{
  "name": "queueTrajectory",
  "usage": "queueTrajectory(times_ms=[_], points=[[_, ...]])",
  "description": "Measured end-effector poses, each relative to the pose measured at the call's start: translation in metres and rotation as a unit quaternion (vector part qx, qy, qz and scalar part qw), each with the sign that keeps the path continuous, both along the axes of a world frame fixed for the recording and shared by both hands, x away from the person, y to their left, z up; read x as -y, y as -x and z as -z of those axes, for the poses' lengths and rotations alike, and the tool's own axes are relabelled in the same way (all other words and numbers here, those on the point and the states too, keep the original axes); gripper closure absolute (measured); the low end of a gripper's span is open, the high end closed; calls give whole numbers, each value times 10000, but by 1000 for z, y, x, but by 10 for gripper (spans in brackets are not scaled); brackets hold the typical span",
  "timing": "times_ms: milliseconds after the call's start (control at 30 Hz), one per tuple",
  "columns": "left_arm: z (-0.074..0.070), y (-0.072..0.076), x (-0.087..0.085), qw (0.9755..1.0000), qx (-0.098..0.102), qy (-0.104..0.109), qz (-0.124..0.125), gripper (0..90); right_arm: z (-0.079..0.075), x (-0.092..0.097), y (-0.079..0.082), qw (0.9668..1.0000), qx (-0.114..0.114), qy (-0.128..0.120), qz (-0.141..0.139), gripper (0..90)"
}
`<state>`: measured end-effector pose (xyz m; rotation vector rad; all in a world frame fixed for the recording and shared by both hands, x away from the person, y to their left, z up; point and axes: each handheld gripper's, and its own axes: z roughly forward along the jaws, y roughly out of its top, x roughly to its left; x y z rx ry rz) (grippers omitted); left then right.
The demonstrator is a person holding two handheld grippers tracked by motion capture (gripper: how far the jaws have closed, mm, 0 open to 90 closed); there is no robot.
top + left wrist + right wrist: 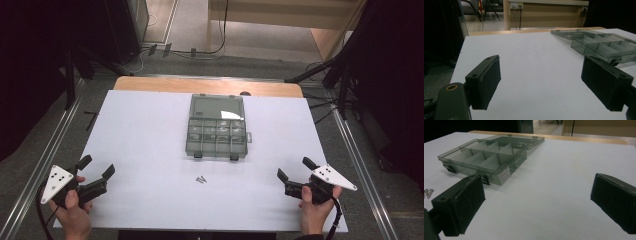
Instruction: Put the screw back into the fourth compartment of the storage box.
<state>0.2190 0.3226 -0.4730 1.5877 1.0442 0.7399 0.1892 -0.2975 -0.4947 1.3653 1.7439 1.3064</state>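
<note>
On the white table (pixel 150 130), screws (pixel 201 178) lie between both grippers' wide-spread, empty fingers (pixel 108 171).

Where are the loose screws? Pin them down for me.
In the high view the screws lie on the white table, just in front of the open compartment box and roughly midway between the left gripper and right gripper.

Place: lab recording bay | Evidence: white table (pixel 150 130) on grey floor; black curtains either side of table; metal floor rails flanking table; cables and wall sockets (pixel 517 4) beyond table's far edge; wooden bench behind table
</note>
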Motion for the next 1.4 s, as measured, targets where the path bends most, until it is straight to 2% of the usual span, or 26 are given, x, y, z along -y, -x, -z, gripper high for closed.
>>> queueTrajectory(times_ms=[300,500,600,800,867,933,1033,1100,1200,1267,1300,1333,1400], points=[[1,-1,0,10000,-19,-3,-4,163,-1,-4,-1,10000,-13,34,-72,7],[1,-1,1,10000,-27,4,4,163,-10,-11,-3,9998,-38,51,-180,32],[1,-2,2,10000,-40,-17,24,163,-19,-20,-8,9992,-96,68,-379,56],[1,-2,2,10000,-53,-3,45,163,-24,-43,-19,9965,-319,31,-770,90],[2,-2,1,10000,-61,19,44,163,-27,-50,-22,9956,-382,-50,-860,139],[2,-2,1,10000,-70,33,28,163,-29,-55,-26,9947,-408,-122,-935,145],[2,-3,1,10000,-82,30,19,163,-33,-67,-32,9930,-523,-47,-1062,157],[2,-3,1,10000,-83,16,11,163,-37,-76,-36,9917,-582,88,-1144,184],[2,-3,0,10000,-93,10,7,162,-42,-87,-39,9911,-549,261,-1180,261],[2,-3,0,10000,-98,5,9,163,-43,-90,-40,9903,-587,223,-1242,285],[2,-3,0,10000,-79,32,1,163,-45,-96,-43,9881,-679,153,-1373,347],[2,-3,0,10000,-90,34,-9,163,-45,-99,-44,9869,-674,131,-1459,378],[2,-3,-1,10000,-89,41,-5,163,-44,-102,-46,9861,-693,164,-1501,410]])
